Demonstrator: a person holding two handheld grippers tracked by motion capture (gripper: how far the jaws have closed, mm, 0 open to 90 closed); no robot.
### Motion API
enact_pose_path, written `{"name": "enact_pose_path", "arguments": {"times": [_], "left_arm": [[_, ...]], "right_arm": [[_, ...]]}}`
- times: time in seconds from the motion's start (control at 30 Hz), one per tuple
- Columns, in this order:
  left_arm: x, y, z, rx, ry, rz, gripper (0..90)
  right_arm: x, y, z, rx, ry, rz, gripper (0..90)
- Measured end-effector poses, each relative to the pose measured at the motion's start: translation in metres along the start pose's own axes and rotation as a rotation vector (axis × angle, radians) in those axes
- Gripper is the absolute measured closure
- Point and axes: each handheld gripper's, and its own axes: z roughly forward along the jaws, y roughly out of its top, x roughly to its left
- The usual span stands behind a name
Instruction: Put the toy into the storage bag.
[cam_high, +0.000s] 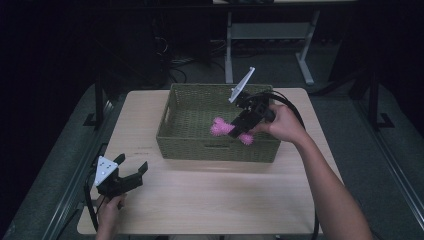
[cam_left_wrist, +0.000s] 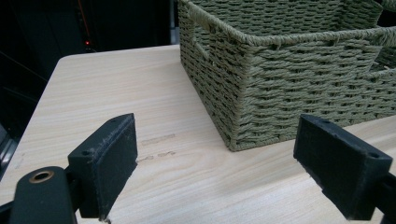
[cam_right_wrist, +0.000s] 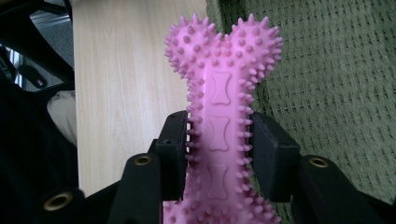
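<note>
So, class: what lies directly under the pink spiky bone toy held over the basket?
Under the pink bone toy, gripped by the right gripper, are the woven basket and its near rim; the patch beneath the toy is hidden.

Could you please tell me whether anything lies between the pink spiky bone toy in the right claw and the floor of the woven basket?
Nothing visible does. The right claw holds the pink spiky rubber bone toy over the green woven basket, whose visible floor looks bare.
</note>
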Motion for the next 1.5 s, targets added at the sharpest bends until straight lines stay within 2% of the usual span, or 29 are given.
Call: {"name": "enact_pose_path", "arguments": {"times": [0.5, 0.87, 1.23, 1.5], "left_arm": [[0.001, 0.000, -0.001, -0.004, 0.000, -0.003, 13.0], [0.001, 0.000, -0.001, -0.003, 0.001, -0.005, 13.0], [0.001, 0.000, -0.001, -0.003, 0.001, -0.005, 13.0], [0.001, 0.000, -0.001, -0.004, 0.000, -0.004, 13.0]], "right_arm": [[-0.022, 0.003, 0.004, 0.006, -0.007, 0.030, 58.0], [-0.035, 0.002, 0.016, 0.025, -0.008, 0.052, 58.0], [-0.051, -0.003, 0.022, 0.012, -0.003, 0.089, 58.0], [-0.060, -0.008, 0.029, 0.023, -0.003, 0.112, 58.0]]}}
